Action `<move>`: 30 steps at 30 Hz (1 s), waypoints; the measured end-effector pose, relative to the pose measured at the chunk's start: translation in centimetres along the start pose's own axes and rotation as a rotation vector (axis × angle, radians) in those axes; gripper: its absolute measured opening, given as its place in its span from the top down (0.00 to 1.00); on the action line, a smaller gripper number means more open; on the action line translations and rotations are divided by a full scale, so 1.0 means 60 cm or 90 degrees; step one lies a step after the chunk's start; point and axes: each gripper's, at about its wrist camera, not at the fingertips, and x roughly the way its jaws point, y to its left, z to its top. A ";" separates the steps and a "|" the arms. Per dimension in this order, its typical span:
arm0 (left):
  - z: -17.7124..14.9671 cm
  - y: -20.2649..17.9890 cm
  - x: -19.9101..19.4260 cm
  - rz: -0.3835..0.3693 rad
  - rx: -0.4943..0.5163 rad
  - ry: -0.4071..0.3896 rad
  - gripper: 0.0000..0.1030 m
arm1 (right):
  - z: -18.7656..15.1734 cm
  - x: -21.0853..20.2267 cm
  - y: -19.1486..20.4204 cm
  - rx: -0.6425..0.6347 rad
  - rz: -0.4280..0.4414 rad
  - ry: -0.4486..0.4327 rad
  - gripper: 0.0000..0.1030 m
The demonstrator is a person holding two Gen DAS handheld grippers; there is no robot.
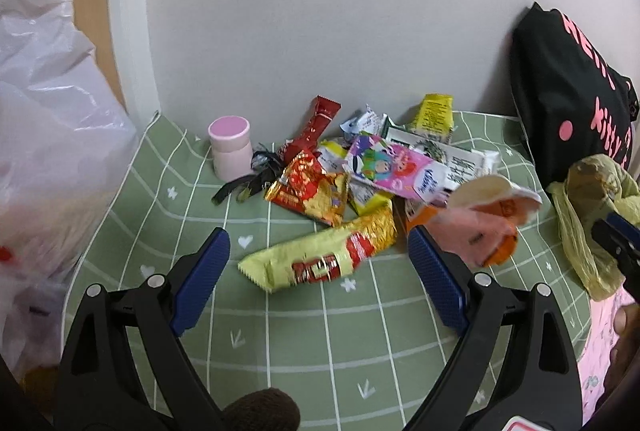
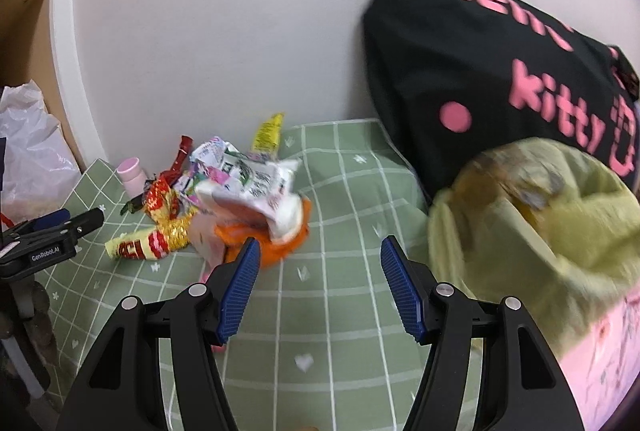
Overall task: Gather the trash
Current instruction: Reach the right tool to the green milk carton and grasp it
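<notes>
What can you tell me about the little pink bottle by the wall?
The little pink bottle is small and squat, pale pink and plastic-looking, with a wide round cap whose flat top is a brighter pink. It stands upright and capped on the green checked cloth, right against the white wall, at the left end of the wrapper pile. A black crumpled wrapper lies at its base, seemingly touching it. No label shows, and neither gripper is near it.

Tongs (image 1: 318, 263) (spread) over yellow wrapper (image 1: 320, 257).
</notes>
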 end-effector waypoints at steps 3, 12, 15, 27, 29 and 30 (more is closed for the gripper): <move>0.011 0.004 0.032 -0.016 0.019 0.010 0.15 | 0.028 0.035 0.014 -0.013 0.016 0.006 0.43; 0.018 0.034 0.140 -0.080 -0.006 0.095 0.10 | 0.062 0.128 0.079 -0.136 0.067 0.078 0.43; 0.023 0.037 0.156 -0.096 -0.012 0.102 0.10 | 0.064 0.144 0.085 -0.169 0.065 0.092 0.44; 0.016 0.018 0.144 -0.097 0.013 0.121 0.10 | 0.106 0.197 0.023 -0.153 0.050 0.108 0.45; 0.013 0.018 0.132 -0.088 0.011 0.122 0.10 | 0.115 0.192 0.017 -0.143 0.099 0.102 0.45; 0.011 0.020 0.128 -0.088 0.008 0.123 0.10 | 0.119 0.192 0.019 -0.145 0.125 0.102 0.45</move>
